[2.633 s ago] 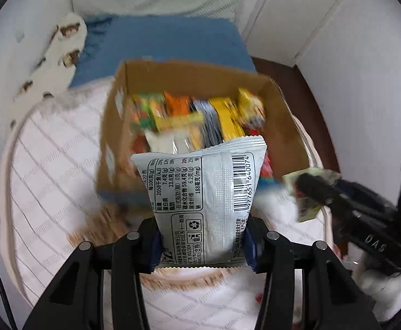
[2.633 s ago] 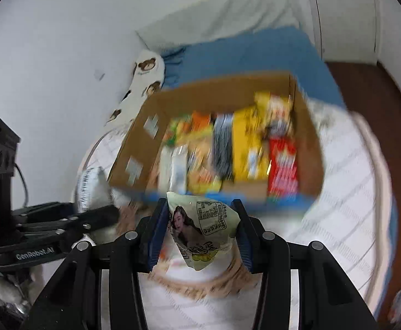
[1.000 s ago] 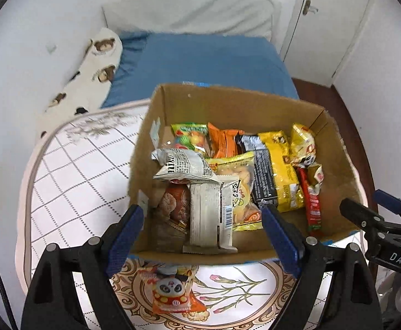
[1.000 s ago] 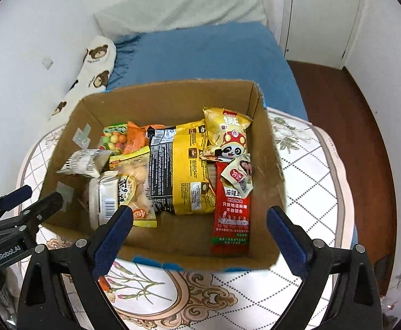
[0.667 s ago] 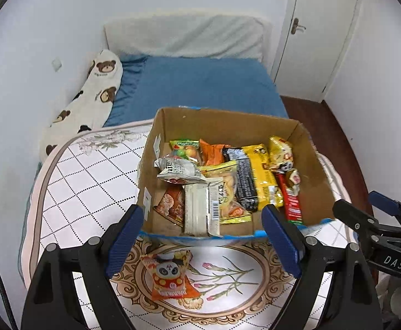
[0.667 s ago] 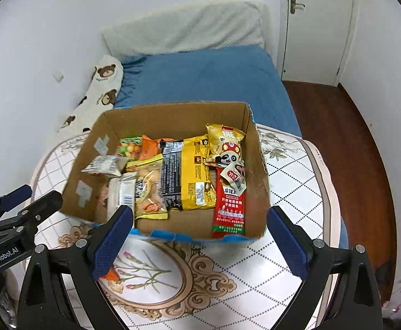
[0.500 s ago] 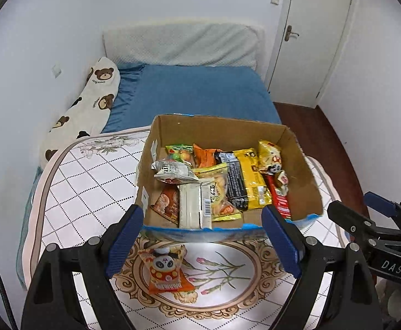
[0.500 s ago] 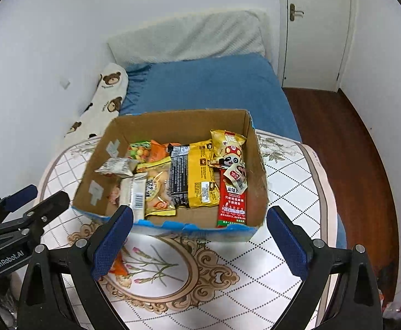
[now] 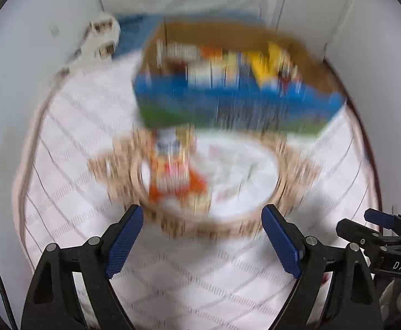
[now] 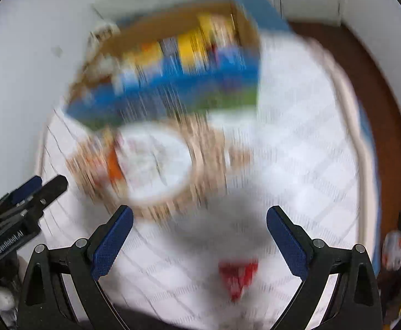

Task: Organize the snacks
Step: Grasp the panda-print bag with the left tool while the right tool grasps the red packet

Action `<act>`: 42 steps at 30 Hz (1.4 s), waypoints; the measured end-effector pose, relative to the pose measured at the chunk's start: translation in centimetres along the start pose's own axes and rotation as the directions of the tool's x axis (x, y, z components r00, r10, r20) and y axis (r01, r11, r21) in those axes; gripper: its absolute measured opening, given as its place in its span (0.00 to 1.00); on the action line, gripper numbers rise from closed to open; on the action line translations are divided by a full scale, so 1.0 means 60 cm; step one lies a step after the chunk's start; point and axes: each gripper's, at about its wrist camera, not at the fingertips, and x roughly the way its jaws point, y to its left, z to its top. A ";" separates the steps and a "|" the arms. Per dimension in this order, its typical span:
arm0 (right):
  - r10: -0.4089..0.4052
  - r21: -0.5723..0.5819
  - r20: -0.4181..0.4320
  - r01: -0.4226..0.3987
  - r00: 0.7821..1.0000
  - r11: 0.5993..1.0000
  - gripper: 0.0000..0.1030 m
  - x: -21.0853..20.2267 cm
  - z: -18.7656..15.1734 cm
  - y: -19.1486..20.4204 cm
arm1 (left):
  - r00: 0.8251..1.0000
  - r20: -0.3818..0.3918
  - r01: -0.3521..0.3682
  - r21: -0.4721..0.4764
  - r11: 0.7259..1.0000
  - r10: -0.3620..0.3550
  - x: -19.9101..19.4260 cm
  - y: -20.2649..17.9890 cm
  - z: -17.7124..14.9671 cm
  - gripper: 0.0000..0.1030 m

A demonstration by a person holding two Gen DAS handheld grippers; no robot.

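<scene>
Both views are heavily motion-blurred. The cardboard box (image 9: 236, 82), its near wall printed blue and green, stands on the patterned mat (image 9: 71, 192) and holds a row of snack packets (image 9: 228, 66) too smeared to identify. Just in front of that near wall, an orange snack packet (image 9: 175, 173) lies flat on the mat's round medallion, its long axis running from the box toward the left gripper (image 9: 202, 236), whose blue-padded jaws are spread wide and empty. The right gripper (image 10: 200, 236) is likewise spread wide, holding nothing. Farther from the box, a red packet (image 10: 237, 277) lies on the mat between the right gripper's fingers.
</scene>
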 end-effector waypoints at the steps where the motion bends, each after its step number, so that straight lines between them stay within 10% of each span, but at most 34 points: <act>1: 0.000 0.010 -0.037 0.001 0.999 1.000 0.97 0.019 -0.013 -0.009 | 1.000 -0.029 -0.002 0.007 1.000 0.002 0.014 0.001 -0.014 0.85; 7: 0.023 0.092 -0.207 -0.004 0.978 0.996 0.96 0.119 -0.102 -0.067 | 0.987 -0.160 -0.028 0.019 0.999 0.031 0.083 0.016 -0.079 0.85; 14: -0.041 0.023 -0.147 0.045 0.988 0.999 0.46 0.142 -0.123 -0.066 | 0.977 -0.213 -0.045 -0.069 0.997 0.029 0.108 0.054 -0.096 0.85; 24: 0.034 -0.043 -0.067 -0.037 0.997 0.998 0.44 0.128 -0.054 0.003 | 0.985 -0.169 0.005 -0.222 0.975 -0.043 0.120 0.098 0.048 0.85; 32: 0.083 -0.045 -0.056 -0.085 0.995 0.995 0.44 0.130 0.020 0.034 | 0.958 -0.261 0.055 -0.241 0.969 -0.119 0.223 0.078 0.139 0.85; 36: 0.078 -0.054 -0.071 -0.082 0.994 0.995 0.44 0.134 0.050 0.040 | 0.966 -0.250 0.007 -0.214 0.977 -0.062 0.242 0.073 0.137 0.52; 42: 0.083 -0.093 -0.112 -0.094 0.990 0.991 0.44 0.129 0.048 0.044 | 0.952 -0.289 0.056 -0.147 0.987 -0.097 0.213 0.036 0.034 0.49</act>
